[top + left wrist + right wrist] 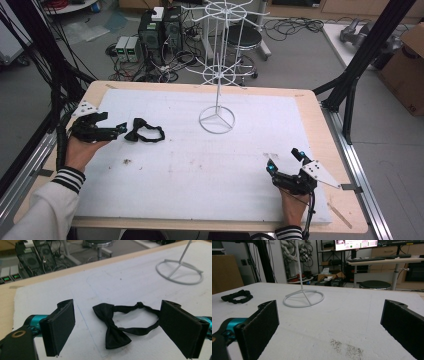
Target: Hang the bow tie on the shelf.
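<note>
High view has my left claw (121, 129) low over the white mat (200, 170) at the tabletop's left side, its jaws spread, the black bow tie (144, 131) lying flat just ahead of it. In the left gripper view the tie's knot and wings (110, 325) sit between my two pads, while the thin strap loop (140, 317) runs off toward the right-hand jaw and partly behind it. My right claw (285, 161) rests near the mat's front right corner, also spread wide and holding nothing, well apart from the tie.

What worries me: if I close now, I may catch only the strap, and the bow would dangle and swing. The fabric looks soft and slippery, so a shallow pinch could let it slide out. Pressing too low could drag the pads on the mat.

The white wire stand (217, 119) rises mid-tabletop behind the tie; its rings look bare, nothing hung on them. I see no container here, so nothing is held in one.
</note>
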{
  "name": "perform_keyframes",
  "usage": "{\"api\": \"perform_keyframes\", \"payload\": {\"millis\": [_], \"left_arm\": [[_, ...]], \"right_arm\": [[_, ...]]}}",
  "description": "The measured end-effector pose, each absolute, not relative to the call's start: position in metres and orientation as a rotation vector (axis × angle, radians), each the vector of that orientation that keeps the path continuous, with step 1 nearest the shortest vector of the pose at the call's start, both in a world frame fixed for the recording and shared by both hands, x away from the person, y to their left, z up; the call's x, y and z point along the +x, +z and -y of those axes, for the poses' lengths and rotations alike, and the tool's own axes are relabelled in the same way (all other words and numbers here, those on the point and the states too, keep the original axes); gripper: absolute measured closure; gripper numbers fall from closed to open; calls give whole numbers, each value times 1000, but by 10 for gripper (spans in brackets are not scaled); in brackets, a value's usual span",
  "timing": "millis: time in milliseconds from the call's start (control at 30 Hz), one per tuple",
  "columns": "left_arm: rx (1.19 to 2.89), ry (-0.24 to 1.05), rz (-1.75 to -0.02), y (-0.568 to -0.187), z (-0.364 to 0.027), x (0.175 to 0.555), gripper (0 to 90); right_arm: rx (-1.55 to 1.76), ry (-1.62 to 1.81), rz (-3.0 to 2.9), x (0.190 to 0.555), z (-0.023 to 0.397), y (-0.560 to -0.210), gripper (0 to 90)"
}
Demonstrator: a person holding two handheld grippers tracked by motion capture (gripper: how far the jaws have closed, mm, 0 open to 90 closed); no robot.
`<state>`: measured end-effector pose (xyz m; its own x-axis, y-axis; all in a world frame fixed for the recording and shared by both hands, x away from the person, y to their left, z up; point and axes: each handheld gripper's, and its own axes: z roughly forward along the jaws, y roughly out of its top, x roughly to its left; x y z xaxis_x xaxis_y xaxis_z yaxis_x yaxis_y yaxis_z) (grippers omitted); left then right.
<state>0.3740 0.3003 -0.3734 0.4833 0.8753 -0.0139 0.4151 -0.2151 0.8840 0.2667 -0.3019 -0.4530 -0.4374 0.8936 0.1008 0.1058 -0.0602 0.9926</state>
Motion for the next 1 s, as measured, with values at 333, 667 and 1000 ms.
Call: {"api": "perform_keyframes", "payload": {"millis": [333, 667, 1000], "left_arm": [[1948, 539, -1212, -383, -291, 405, 160], [2038, 530, -1248, -388, -277, 423, 201], [2113, 467, -1319, -389, -265, 444, 295]], "right_arm": [[1089, 1556, -1576, 267, 302, -453, 7], [1077, 1548, -1580, 267, 301, -453, 7], [1085, 1554, -1582, 267, 301, -453, 7]]}}
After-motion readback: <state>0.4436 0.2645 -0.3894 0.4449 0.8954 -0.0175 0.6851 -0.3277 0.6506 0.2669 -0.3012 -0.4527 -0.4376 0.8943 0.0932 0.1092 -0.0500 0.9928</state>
